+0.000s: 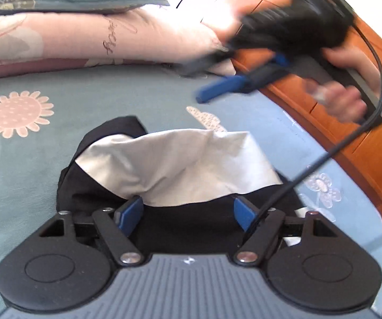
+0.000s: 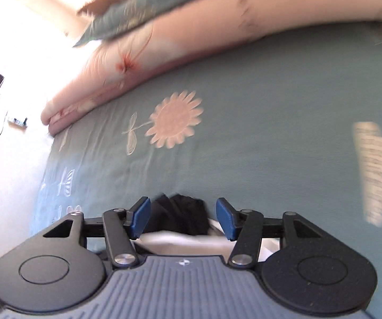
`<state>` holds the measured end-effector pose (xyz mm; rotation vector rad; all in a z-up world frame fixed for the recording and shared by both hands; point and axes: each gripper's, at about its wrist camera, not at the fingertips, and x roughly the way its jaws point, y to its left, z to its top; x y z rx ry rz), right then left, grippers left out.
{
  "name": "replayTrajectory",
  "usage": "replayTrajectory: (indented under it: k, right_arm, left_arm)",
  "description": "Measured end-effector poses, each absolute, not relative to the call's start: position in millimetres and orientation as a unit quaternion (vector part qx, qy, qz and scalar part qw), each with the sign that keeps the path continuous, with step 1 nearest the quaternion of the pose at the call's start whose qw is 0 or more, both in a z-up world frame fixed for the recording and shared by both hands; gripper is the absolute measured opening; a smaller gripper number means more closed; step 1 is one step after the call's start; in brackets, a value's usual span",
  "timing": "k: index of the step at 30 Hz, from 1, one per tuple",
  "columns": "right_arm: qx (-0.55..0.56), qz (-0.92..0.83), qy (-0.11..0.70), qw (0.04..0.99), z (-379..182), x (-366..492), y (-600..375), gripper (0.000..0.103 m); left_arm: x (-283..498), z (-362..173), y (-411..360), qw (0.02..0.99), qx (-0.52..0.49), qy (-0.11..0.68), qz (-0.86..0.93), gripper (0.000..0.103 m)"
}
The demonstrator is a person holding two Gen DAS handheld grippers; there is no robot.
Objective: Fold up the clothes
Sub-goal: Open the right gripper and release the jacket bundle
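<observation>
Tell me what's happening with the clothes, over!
Left tool open, low over the black-and-white garment. Right tool open, empty, lifted above the bed. Garment bunched, not neatly folded. Nothing in the way.

Daylight, bright; glare blows out the wall [image 2: 10,40] on the right wrist view's left side. Right gripper [image 1: 217,90] and hand [image 1: 345,98] motion-blurred, pillows [image 2: 217,34] smeared. Fisheye bends the bed sheet [image 1: 111,101] edges
</observation>
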<state>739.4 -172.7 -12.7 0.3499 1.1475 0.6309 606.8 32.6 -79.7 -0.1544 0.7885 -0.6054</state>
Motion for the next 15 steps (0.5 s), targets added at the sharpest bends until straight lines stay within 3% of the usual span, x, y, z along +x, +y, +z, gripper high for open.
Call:
replayTrajectory:
  k: [4, 10, 15]
  right_arm:
    - [0.154, 0.292, 0.545, 0.771, -12.8, 686.0, -206.1, 0.064]
    - [0.027, 0.249, 0.582, 0.773, -101.9, 645.1, -188.3, 0.061]
    - [0.1, 0.217, 0.55, 0.8, -91.9, 639.1, -219.4, 0.056]
  left_arm:
    - [566.6, -60.6, 27.7, 0.87, -0.052, 0.378, -0.312, 0.078]
    - [505.7, -55.8, 7.3, 0.844, 0.001, 0.429, -0.322, 0.078]
    - [480.2, -48.3, 1.6, 0.821, 0.002, 0.463, -0.336, 0.078]
